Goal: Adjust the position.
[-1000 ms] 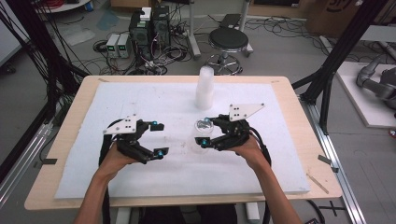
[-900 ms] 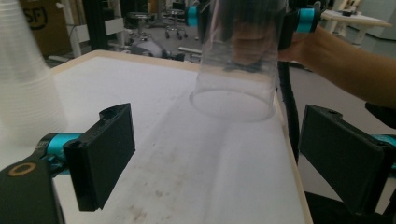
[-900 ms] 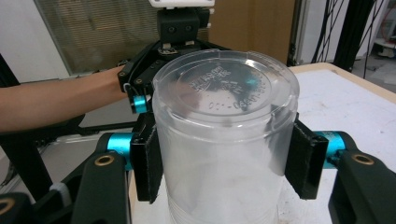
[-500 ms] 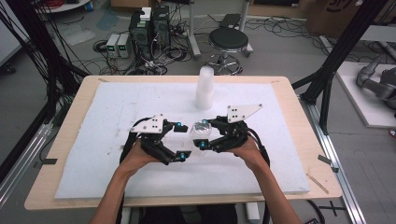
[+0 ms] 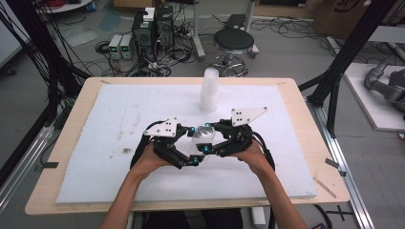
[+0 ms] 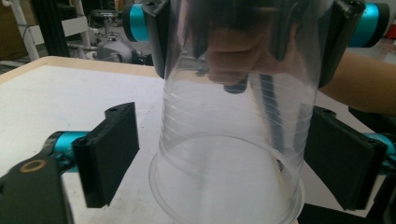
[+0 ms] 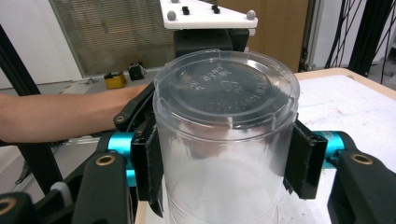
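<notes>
Near the middle of the white foam mat [image 5: 119, 129], a little toward 6 o'clock, the clear plastic cup [image 5: 205, 132] is held between both tools. The right gripper [image 5: 210, 143] is clamped on the cup near its closed bottom; in the right gripper view its pads press both sides of the cup [image 7: 224, 140]. The left gripper [image 5: 193, 148] has just been closing its jaws around the cup's open rim end [image 6: 233, 154], but in the left gripper view one pad [image 6: 109, 151] stands apart from the wall, so it does not grip yet.

I judge the work as about halfway: the cup is picked and presented, and the left gripper's hold on it is left to do, and whatever follows.

At 12 o'clock from the cup, well apart, stands a stack of white cups [image 5: 209, 89]. Nothing lies between the grippers and the stack. Beyond the table's far edge are a black stool [image 5: 233, 43] and computer boxes [image 5: 153, 26] on the floor.
</notes>
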Motion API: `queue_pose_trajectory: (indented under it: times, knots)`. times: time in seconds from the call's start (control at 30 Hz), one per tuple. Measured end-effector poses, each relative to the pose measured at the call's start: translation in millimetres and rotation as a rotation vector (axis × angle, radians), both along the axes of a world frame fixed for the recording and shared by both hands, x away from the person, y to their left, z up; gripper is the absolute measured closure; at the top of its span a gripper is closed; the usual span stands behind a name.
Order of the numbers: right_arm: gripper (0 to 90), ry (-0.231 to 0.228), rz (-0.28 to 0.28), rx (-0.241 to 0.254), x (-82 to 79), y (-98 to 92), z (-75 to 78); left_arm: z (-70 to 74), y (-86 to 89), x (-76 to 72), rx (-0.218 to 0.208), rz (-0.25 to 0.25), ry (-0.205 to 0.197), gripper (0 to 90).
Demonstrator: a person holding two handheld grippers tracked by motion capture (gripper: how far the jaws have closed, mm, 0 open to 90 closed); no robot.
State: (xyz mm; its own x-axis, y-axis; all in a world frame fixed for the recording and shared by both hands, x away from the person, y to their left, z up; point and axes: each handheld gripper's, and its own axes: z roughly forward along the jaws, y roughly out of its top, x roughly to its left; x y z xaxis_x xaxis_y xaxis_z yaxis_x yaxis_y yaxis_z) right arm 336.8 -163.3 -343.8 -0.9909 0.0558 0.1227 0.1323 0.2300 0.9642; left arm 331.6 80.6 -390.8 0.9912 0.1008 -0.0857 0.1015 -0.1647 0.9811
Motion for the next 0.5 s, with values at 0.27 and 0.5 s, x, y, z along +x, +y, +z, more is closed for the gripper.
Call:
queue_pose_trajectory:
  times: [0.27, 0.5]
  knots:
    - [40.1, 0.007, 0.000, 0.015, -0.2, -0.7, -0.8, 0.1, -0.2, -1.4, -0.008, -0.009, -0.019, 24.5]
    - [40.7, 0.014, 0.000, 0.025, 1.6, -1.8, -3.1, 0.1, -0.3, -2.8, -0.006, -0.010, -0.033, 28.4]
